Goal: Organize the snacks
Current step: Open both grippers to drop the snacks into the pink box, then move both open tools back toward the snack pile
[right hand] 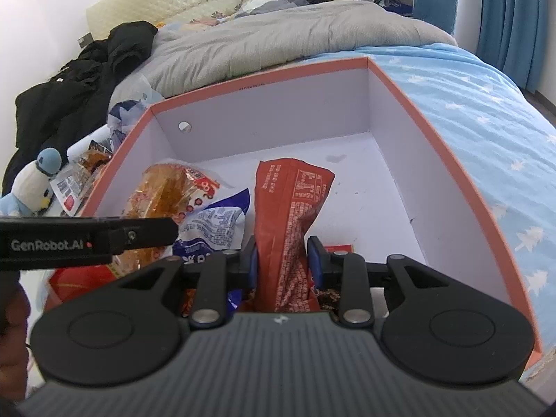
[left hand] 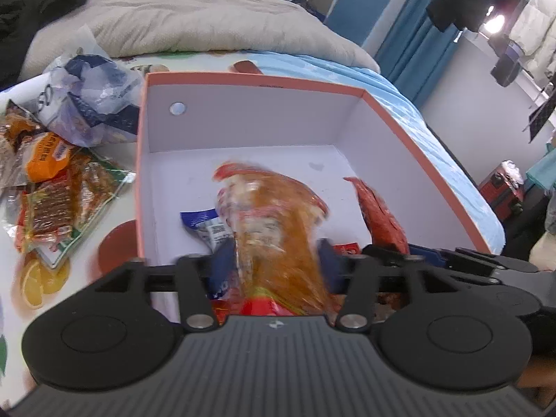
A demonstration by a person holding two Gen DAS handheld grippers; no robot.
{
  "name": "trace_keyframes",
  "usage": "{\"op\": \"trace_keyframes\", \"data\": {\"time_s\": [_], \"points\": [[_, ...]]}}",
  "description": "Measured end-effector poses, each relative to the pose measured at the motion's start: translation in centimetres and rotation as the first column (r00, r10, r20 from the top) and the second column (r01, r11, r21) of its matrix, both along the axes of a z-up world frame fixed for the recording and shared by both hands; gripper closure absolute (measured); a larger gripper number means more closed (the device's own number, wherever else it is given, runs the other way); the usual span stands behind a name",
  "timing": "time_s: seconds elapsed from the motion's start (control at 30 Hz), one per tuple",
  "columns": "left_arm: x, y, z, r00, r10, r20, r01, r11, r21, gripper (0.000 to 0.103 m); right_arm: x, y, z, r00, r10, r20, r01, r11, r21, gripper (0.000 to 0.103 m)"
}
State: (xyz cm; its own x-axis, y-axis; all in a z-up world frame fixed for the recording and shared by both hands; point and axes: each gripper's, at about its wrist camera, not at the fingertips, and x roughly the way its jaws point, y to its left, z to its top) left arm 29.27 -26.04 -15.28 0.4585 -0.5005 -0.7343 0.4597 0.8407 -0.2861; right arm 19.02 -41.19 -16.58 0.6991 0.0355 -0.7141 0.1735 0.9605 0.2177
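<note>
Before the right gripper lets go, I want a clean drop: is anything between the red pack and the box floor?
Partly. Under the red pack lie small packets; a blue-white packet lies left. The box floor ahead is bare.

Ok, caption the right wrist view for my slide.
Right gripper lowers a red snack packet into the orange-rimmed box on the bed.

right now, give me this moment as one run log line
left gripper: open, clear orange snack bag between its jaws | right gripper: shut on red foil packet | both over orange-rimmed white box
</note>
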Motion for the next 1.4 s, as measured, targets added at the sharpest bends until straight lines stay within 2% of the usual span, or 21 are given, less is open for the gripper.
{"op": "trace_keyframes", "data": {"time_s": [0.07,0.17,0.2,0.5,0.8,0.97,1.2,1.4], "points": [[-0.6,0.4,0.6,1.0,0.008,0.015,-0.008,1.0,-0.005,0.028,-0.1,-0.1,0.2,1.0,-0.002,-0.001,0.002,1.0,0.013,0.067],[-1.9,0.9,2.0,0.999,0.01,0.041,-0.009,1.0,-0.014,0.028,-0.5,0.0,0.9,1.0,-0.016,-0.003,0.016,1.0,-0.012,0.052],[-2.4,1.2,2.4,0.999,0.012,0.049,-0.012,1.0,-0.016,0.028,-0.8,0.1,1.2,1.0,-0.022,0.003,0.022,1.0,-0.013,0.05],[-8.5,4.9,6.6,0.992,0.046,0.119,-0.042,0.998,-0.038,0.027,-5.8,1.9,4.3,0.998,-0.013,0.067,0.014,1.0,-0.006,0.05],[-14.8,9.5,9.3,0.981,0.089,0.172,-0.079,0.995,-0.06,0.027,-11.0,5.0,7.0,0.992,-0.006,0.128,0.006,1.0,0.005,0.05],[-17.5,12.1,9.9,0.976,0.108,0.187,-0.096,0.993,-0.072,0.027,-13.3,6.6,8.3,0.987,0.007,0.162,-0.009,1.0,0.011,0.05],[-20.6,15.3,10.3,0.967,0.156,0.201,-0.144,0.987,-0.073,0.028,-15.4,9.4,8.8,0.985,0.046,0.168,-0.046,0.999,0.0,0.05],[-22.5,17.8,9.4,0.963,0.193,0.187,-0.188,0.981,-0.045,0.028,-16.6,11.6,8.8,0.982,0.089,0.167,-0.09,0.996,0.003,0.05]]}}
